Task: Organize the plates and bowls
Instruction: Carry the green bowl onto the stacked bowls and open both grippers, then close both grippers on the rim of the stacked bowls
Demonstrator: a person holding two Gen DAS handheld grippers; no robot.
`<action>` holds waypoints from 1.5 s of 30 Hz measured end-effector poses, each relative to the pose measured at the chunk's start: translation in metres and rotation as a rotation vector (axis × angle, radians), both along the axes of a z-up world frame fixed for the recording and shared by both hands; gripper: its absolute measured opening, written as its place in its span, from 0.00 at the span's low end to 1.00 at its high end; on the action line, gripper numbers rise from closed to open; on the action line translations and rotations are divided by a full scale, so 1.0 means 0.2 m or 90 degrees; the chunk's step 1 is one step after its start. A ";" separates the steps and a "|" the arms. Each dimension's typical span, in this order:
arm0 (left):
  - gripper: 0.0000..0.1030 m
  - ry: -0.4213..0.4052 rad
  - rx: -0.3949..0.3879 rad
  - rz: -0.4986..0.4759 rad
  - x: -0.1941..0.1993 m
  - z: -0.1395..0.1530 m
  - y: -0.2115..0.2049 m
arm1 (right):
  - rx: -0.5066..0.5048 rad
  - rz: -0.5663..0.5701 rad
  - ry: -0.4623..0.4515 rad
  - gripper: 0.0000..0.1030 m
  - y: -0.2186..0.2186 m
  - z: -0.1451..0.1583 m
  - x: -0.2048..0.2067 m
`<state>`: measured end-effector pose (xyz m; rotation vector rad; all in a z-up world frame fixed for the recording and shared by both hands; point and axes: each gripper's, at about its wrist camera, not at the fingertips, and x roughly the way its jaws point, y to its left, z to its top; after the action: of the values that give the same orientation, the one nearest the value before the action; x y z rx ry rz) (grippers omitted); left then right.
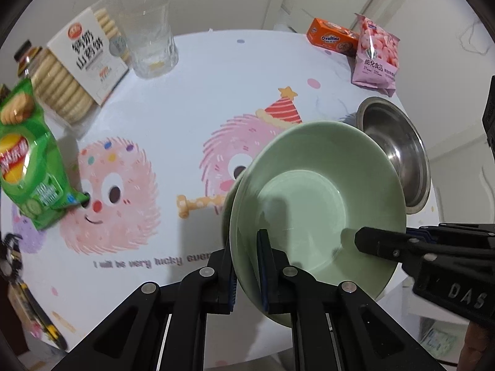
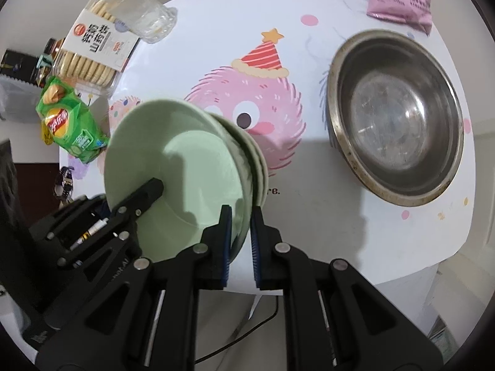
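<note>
Green ceramic bowl stack (image 2: 185,167) tilted steeply, hollow facing cameras, held above desk (image 2: 309,216) near front edge; lower bowls mostly hidden behind top one, count unclear. Left tongs (image 1: 247,266) clamp rim; right tongs (image 2: 239,235) clamp opposite rim. Round steel basin (image 2: 396,117) upright by desk's right edge, partly hidden in left view.

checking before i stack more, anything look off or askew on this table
The green plates are held tilted above the table, both grippers clamped on opposite rims. The chip bag overhangs the table's edge. Nothing looks spilled or broken.
</note>
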<state>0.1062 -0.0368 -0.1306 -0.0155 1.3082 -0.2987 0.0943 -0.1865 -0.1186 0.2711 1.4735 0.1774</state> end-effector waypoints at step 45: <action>1.00 -0.089 0.011 0.111 -0.09 0.28 0.18 | 0.047 -0.053 -0.054 1.00 -0.16 0.19 -0.05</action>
<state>0.0886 -0.0010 -0.0739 -0.0921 1.1625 -0.1363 0.0847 -0.2182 -0.0802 0.3798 1.3710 0.1751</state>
